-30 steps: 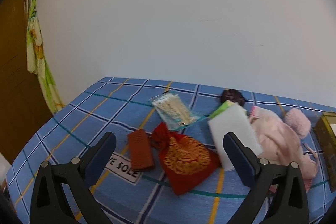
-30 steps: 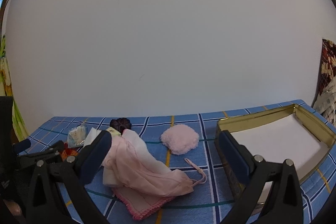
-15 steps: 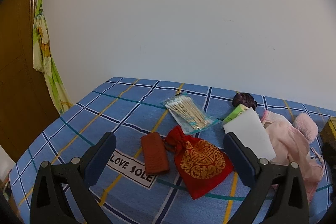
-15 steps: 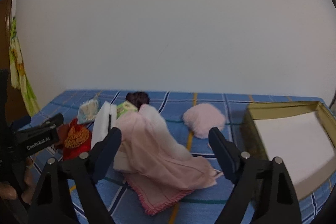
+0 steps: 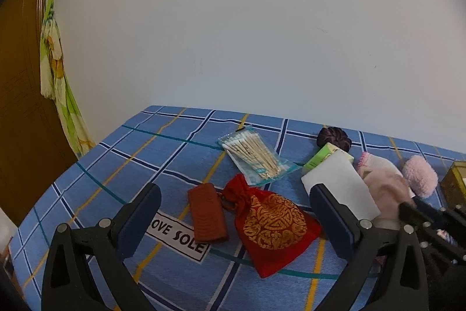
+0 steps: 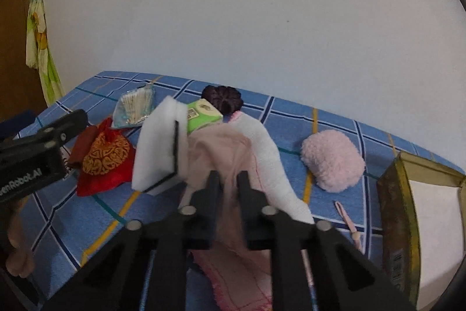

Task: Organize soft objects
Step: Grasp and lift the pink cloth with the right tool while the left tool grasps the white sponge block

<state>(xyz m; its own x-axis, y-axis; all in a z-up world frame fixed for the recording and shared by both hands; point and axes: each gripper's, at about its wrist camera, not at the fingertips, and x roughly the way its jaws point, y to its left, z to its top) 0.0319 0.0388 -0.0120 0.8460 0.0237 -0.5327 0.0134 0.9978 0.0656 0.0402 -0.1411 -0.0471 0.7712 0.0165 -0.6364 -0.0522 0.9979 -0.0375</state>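
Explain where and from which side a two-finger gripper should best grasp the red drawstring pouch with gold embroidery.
Probably the cinched neck of the red drawstring pouch with gold embroidery, from above. The neck is gathered narrow, so fingers span it easily, while the body lies flat and wide on the blue checked cloth. The brown textured case sits close beside the neck, so straddle it carefully. The left gripper is open near it.
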